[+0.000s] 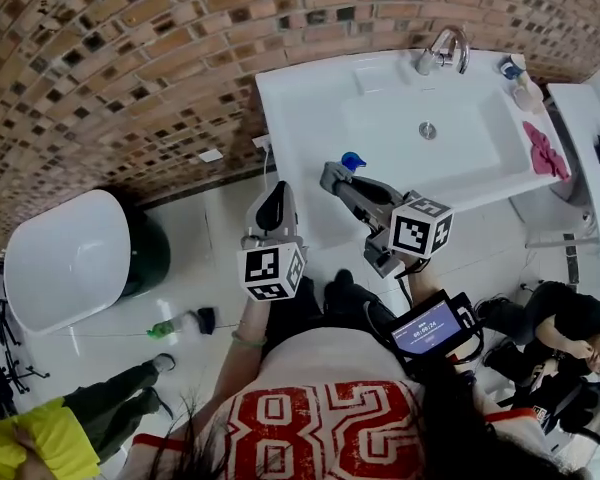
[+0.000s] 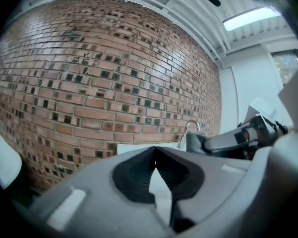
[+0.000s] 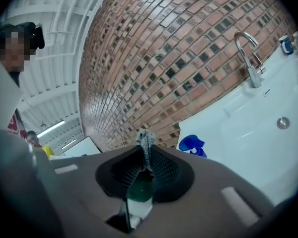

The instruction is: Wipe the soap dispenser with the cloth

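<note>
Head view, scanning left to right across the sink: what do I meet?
Blue object at the front edge → faucet → soap dispenser → pink cloth. Drain left out: it lines up under the faucet.

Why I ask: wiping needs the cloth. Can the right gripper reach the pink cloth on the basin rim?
Probably yes: the pink cloth lies uncovered on the basin rim, nothing between it and the right gripper. That gripper looks shut on a grey tuft, so it must open first.
</note>
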### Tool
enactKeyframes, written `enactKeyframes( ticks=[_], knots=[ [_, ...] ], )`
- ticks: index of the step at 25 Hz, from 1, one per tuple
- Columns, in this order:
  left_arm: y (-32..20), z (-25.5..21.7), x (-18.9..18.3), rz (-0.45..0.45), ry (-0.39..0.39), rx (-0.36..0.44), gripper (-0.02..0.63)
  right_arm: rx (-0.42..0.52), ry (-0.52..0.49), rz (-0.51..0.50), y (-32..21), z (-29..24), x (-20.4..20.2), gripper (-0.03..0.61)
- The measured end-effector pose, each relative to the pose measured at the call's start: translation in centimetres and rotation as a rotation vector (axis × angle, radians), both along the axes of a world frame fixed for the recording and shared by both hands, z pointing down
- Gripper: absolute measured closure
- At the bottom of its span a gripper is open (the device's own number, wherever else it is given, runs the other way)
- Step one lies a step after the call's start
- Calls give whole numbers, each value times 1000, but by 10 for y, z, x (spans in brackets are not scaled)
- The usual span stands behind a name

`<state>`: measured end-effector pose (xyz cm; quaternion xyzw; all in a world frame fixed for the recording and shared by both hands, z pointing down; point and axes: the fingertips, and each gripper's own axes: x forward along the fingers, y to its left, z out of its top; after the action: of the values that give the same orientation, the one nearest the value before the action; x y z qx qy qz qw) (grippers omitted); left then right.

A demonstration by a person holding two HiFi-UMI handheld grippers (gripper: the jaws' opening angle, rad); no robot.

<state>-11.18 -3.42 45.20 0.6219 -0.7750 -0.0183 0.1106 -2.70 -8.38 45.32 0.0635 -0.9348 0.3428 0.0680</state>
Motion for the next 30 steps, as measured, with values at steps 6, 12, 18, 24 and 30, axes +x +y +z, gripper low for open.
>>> enactKeyframes(
  ticks=[6, 12, 18, 24, 30],
  knots=[
    [-9, 5, -13, 120, 1, -8, 611, -71, 74, 140, -3, 29, -11, 528],
    [-17, 9, -31, 261, 9, -19, 611, -127, 130, 364, -10, 53, -16, 529],
    [-31, 12, -38, 360, 13, -15, 611, -246, 109, 541, -20, 72, -7, 529],
    [-42, 10, -34, 419, 12, -11, 611, -310, 86, 618, -28, 82, 2, 528],
    [-45, 13, -36, 430, 17, -17, 611, -333, 112, 601, -24, 96, -8, 529]
  ],
)
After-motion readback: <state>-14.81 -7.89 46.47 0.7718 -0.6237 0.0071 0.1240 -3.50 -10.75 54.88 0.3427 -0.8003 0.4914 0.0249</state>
